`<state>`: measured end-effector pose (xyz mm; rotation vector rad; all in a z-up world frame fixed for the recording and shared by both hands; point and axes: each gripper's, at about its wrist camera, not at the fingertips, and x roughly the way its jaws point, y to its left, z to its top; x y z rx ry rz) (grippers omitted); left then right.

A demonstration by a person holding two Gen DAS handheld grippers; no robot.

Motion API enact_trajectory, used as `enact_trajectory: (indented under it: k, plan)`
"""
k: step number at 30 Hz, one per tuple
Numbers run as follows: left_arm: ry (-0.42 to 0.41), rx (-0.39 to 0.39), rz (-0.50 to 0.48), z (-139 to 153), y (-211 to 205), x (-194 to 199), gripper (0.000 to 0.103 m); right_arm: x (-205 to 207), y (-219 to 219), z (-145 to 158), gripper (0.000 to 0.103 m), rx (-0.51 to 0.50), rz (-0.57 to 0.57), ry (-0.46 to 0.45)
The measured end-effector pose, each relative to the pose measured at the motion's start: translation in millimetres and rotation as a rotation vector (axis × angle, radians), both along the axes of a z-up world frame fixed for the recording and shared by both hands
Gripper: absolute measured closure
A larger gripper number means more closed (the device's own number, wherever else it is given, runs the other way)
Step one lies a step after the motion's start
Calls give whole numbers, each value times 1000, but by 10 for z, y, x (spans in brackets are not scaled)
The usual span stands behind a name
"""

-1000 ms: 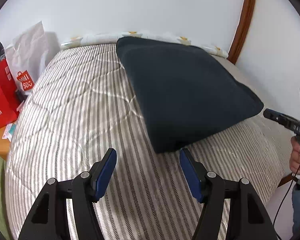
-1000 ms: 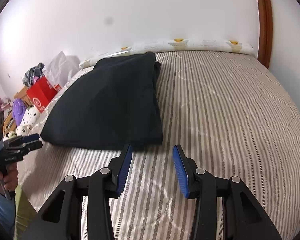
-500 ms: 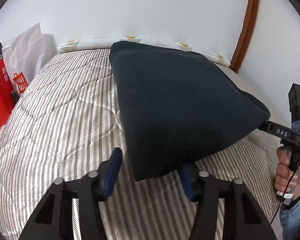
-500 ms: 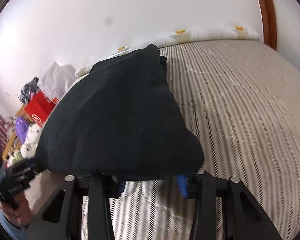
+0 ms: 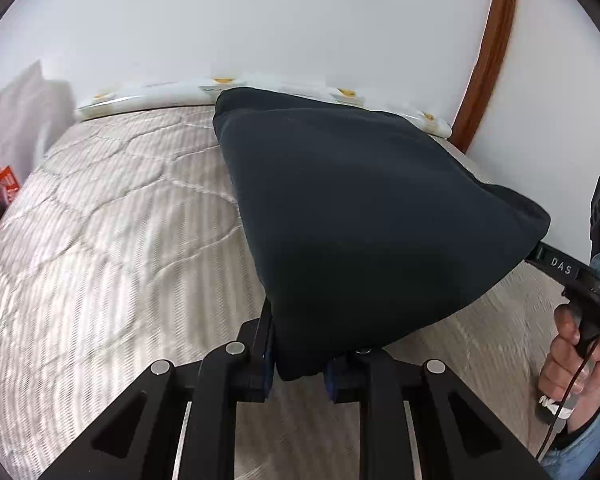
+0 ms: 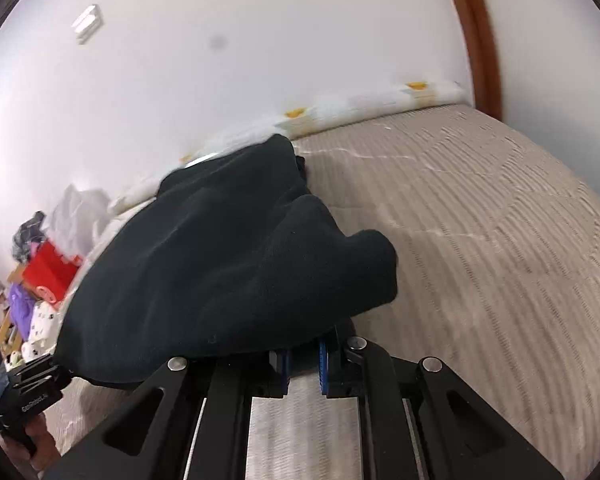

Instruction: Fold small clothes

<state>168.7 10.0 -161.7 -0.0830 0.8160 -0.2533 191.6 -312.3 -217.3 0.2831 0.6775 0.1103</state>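
A dark navy garment (image 5: 364, 216) lies on a striped quilted bed (image 5: 112, 240); its near edge is lifted off the bed. My left gripper (image 5: 298, 364) is shut on the garment's near left corner. My right gripper (image 6: 303, 356) is shut on the garment's (image 6: 228, 272) near right corner, and the cloth drapes over its fingers. In the left wrist view the right gripper (image 5: 556, 268) shows at the right edge, holding the far corner. In the right wrist view the left gripper (image 6: 28, 392) shows at the lower left.
A white wall and a brown wooden frame (image 5: 484, 64) stand behind the bed. A white patterned pillow strip (image 6: 380, 104) runs along the bed's far edge. Red and white bags (image 6: 48, 272) and clutter sit beside the bed on the left.
Both grippers moved forward onto the garment's near corners, closed on them and lifted the near edge off the bed.
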Motion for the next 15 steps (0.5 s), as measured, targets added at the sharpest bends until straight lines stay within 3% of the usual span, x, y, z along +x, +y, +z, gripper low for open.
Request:
enact_trajectory:
  k: [4, 7, 8, 10, 12, 13, 15]
  plan:
    - [16, 40, 11, -27, -72, -23, 85, -22, -79, -46, 89, -16, 19, 55]
    - [63, -18, -30, -79, 100, -134, 85, -260, -116, -31, 87, -105, 40, 71]
    - [68, -35, -43, -79, 145, -171, 85, -366, -158, 3, 82, -119, 52, 70]
    - [83, -62, -67, -61, 244, -274, 83, -518, -228, 107, 80, -122, 78, 42]
    - [75, -75, -81, 1, 334, -397, 82, -606, -316, 267, 69, -119, 89, -6]
    - [56, -78, -88, 48, 372, -447, 79, -615, -341, 339, 61, -108, 85, -33]
    - [-5, -80, -90, 187, 391, -529, 67, -571, -360, 432, 60, -78, 75, -75]
